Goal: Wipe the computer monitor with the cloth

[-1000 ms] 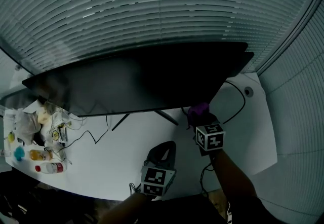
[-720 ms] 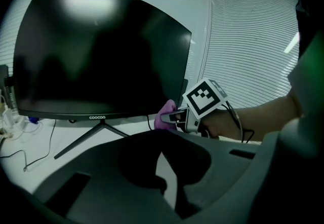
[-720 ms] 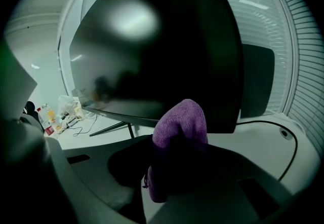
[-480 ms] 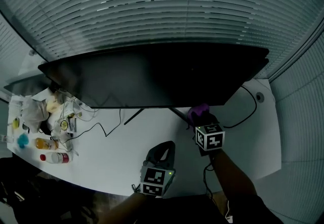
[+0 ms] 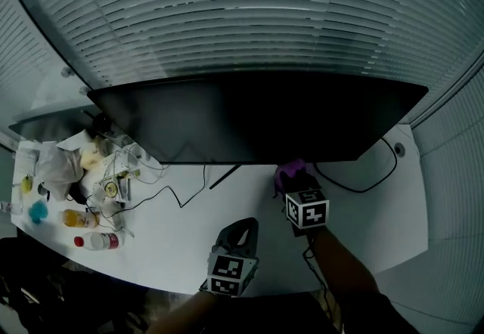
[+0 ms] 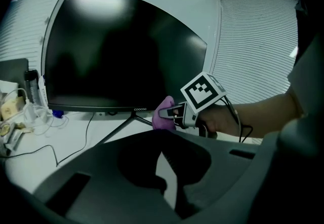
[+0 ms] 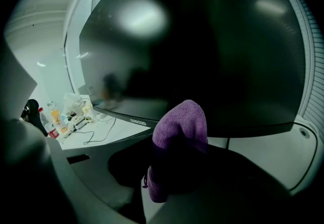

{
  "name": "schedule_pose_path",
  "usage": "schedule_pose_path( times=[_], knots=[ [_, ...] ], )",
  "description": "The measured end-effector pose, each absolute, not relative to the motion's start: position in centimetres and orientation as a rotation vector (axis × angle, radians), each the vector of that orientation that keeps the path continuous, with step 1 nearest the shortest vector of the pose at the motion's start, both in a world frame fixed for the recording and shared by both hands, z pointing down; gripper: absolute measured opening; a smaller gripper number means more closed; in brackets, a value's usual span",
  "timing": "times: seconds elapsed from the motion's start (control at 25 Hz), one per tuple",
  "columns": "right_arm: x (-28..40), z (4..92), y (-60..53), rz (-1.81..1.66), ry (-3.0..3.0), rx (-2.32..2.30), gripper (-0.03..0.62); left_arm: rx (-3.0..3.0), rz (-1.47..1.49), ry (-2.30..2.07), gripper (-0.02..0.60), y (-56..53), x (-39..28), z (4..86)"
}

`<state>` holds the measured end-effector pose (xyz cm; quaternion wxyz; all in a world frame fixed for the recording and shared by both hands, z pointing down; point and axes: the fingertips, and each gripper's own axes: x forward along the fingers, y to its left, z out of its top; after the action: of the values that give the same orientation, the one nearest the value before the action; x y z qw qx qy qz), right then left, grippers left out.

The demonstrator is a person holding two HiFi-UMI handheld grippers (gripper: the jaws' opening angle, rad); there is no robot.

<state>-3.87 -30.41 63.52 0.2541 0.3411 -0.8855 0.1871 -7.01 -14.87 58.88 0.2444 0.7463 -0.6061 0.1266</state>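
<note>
My right tongs (image 5: 292,178), clamped on the purple cloth (image 7: 182,121), have shifted from the monitor's (image 5: 257,117) lower right corner toward mid lower edge, cloth just under the bezel, not on glass; left tongs (image 5: 240,230) closed empty over the counter (image 5: 174,238) below the monitor, so wiping likely unstarted.

Purple cloth (image 6: 164,115) — near dark monitor (image 6: 121,50)

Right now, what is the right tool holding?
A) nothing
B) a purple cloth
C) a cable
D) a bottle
B: the right tool is shut on the purple cloth, with the dark monitor just beyond it.
</note>
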Motion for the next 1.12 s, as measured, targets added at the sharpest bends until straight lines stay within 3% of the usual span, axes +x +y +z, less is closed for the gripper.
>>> schedule_pose_path(
  times=[1.12],
  knots=[
    [-26.6,63.6,-21.7,0.579,-2.476,0.835,0.080,1.911,0.298,-1.740,0.006,-5.8,-26.7,59.7]
  ],
)
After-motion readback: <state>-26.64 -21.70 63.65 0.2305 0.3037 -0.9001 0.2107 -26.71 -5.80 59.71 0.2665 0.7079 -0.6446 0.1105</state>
